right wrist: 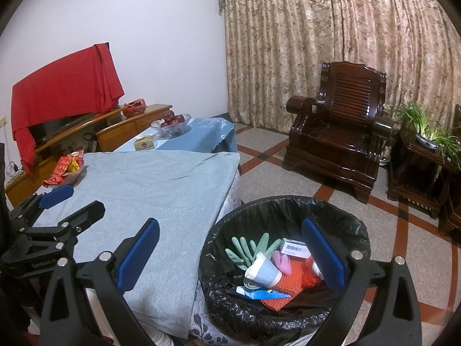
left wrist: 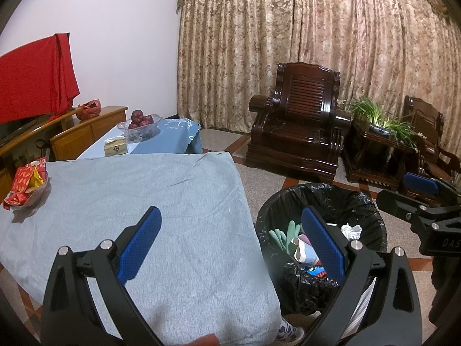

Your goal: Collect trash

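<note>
So, grey-covered table (right wrist: 149,190) on the left, black-lined bin (right wrist: 340,216) right beside it holding green gloves (right wrist: 247,248), paper cup (right wrist: 263,271), small box (right wrist: 295,248). Left gripper (left wrist: 230,242) and right gripper (right wrist: 230,255) both spread wide, gripping nothing.

A home living room: floral curtains (right wrist: 331,43) hang far ahead of the tool, a carved wooden armchair (right wrist: 340,127) stands ahead to the right, and a fruit bowl (right wrist: 171,122) sits ahead left.
</note>
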{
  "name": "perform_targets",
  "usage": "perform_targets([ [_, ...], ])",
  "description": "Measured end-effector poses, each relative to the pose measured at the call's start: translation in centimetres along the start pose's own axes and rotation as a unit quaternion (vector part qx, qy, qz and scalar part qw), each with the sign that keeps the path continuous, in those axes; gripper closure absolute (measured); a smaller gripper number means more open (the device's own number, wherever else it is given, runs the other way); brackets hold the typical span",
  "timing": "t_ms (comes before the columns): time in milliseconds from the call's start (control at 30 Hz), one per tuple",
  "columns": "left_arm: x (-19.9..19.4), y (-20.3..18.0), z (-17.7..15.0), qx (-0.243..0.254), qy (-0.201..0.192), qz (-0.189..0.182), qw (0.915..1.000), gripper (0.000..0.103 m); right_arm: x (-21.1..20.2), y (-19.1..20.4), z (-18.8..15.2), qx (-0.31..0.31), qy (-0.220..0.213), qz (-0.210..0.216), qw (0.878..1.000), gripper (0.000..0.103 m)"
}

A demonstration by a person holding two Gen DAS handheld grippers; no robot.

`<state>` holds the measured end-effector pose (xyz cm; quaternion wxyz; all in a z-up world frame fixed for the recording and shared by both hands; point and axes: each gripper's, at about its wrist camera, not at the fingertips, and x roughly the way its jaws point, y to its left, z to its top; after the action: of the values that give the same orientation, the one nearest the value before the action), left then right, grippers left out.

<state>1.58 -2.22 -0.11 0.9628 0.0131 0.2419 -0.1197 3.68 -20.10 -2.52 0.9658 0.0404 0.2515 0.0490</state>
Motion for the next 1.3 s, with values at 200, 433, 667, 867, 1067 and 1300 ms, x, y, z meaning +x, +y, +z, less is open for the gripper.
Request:
perform_targets([
  [200, 0.08, -0.05, 0.00, 0.001, 0.000, 0.001, 1.0000, 0.008, 0.08, 0.04, -0.05, -0.001, 0.000, 0.000, 1.000, 0.006],
  [433, 0.09, -0.08, 0.08, 0.001, 0.001, 0.001, 1.0000, 0.008, 0.14, 0.00, 0.06, -0.003, 0.001, 0.001, 1.000, 0.006],
  [667, 0.08, -0.10, 0.08, 0.001, 0.002, 0.000, 1.0000, 0.008, 0.16, 0.09, 0.06, -0.002, 0.002, 0.001, 1.000, 0.006],
  [867, 0.20, -0.21, 0.01, 0.000, 0.003, -0.001, 1.0000, 0.008, 0.31, 0.10, 0.14, -0.003, 0.004, 0.001, 1.000, 0.006],
  [1067, 0.34, -0.16, -0.19, -0.002, 0.006, -0.002, 1.0000, 0.008, 0.46, 0.04, 0.09, -0.003, 0.005, 0.003, 1.000, 0.006],
  [1300, 0.39, -0.13, -0.56, 0.001, 0.009, -0.002, 1.0000, 0.008, 0.53, -0.02, 0.00, -0.003, 0.007, 0.003, 1.000, 0.006],
])
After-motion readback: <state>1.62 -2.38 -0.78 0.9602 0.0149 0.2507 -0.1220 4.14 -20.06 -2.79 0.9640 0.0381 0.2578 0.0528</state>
